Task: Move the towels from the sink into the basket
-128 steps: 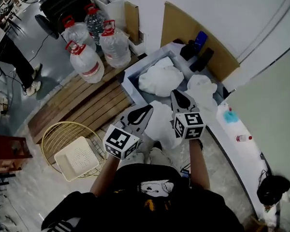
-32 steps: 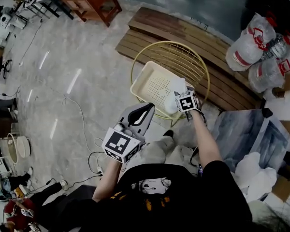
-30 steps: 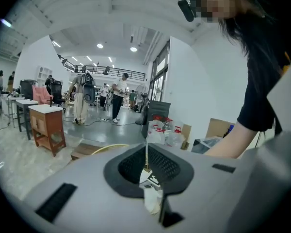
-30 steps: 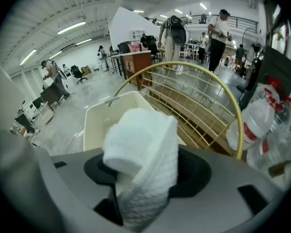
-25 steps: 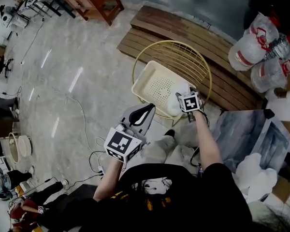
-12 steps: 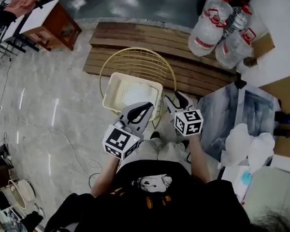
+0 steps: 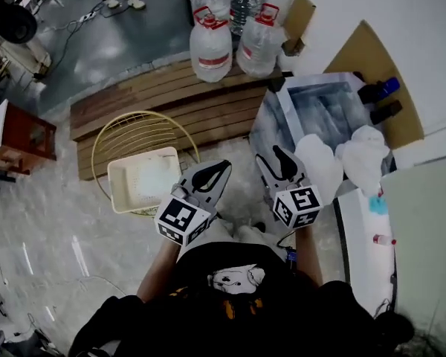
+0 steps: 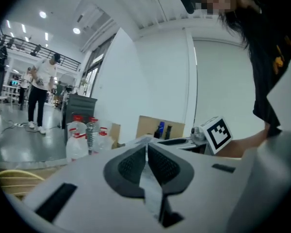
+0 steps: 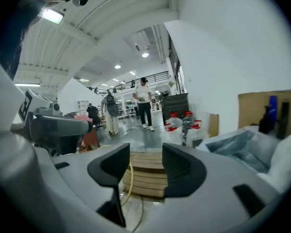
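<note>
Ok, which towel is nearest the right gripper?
The left sink towel, beside the empty right gripper, whose jaws just closed partway; the other sink towel lies farther right.

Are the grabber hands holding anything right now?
No, nothing is held. The left gripper has its jaws shut together, empty. The right gripper has just been closing its jaws, yet they stand apart with nothing between them.

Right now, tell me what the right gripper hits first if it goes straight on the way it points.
Probably the wooden slats, next to the wire basket rim; depth is unclear. The right gripper has just been closing its jaws partway; they stand apart with nothing between them.
</note>
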Action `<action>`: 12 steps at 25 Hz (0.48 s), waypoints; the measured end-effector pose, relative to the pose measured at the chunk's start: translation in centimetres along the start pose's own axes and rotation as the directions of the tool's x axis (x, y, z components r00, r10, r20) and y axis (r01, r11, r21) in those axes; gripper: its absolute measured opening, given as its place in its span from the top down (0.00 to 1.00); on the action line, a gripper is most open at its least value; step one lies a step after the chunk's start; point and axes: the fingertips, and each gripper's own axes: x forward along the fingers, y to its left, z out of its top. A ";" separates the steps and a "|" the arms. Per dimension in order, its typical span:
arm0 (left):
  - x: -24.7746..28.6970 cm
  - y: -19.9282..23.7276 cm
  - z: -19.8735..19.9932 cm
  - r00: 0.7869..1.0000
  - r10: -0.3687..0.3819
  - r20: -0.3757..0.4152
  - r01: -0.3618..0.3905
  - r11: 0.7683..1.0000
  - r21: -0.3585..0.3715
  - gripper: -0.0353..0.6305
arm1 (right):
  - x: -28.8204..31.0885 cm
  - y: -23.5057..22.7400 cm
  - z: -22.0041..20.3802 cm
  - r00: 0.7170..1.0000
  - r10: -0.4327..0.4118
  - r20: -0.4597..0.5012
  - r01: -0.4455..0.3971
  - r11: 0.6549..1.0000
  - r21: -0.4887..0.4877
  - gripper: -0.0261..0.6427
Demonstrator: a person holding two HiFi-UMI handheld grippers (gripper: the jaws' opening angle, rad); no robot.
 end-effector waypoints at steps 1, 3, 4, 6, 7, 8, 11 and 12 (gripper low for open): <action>1.4 -1.4 0.1 0.999 -0.032 -0.006 0.032 0.999 0.006 0.92 | -1.7 -1.8 -0.1 0.999 -0.047 0.008 0.047 0.999 0.008 0.65; 3.8 -4.2 0.2 0.996 -0.083 -0.013 0.083 0.997 0.005 0.92 | -5.1 -5.2 -0.6 0.991 -0.131 0.013 0.130 0.991 0.022 0.63; 4.8 -5.6 0.2 0.994 -0.105 -0.013 0.106 0.994 0.004 0.92 | -6.8 -6.8 -1.0 0.986 -0.168 0.012 0.167 0.986 0.027 0.61; 6.6 -8.4 0.3 0.990 -0.142 -0.015 0.143 0.990 0.011 0.92 | -9.7 -9.8 -2.1 0.972 -0.234 -0.002 0.234 0.972 0.034 0.58; 7.5 -9.6 0.2 0.988 -0.156 -0.019 0.156 0.988 0.017 0.92 | -10.8 -11.3 -2.9 0.964 -0.264 -0.017 0.265 0.964 0.037 0.55; 8.2 -10.7 0.1 0.986 -0.166 -0.024 0.167 0.986 0.021 0.92 | -11.9 -12.8 -3.8 0.956 -0.292 -0.039 0.293 0.955 0.040 0.52; 10.2 -13.4 -0.3 0.983 -0.181 -0.038 0.182 0.983 0.024 0.92 | -13.8 -16.6 -7.4 0.930 -0.334 -0.153 0.347 0.935 0.068 0.44; 10.7 -14.1 -0.5 0.983 -0.178 -0.042 0.179 0.983 0.025 0.92 | -13.9 -17.5 -8.8 0.923 -0.326 -0.202 0.349 0.933 0.087 0.41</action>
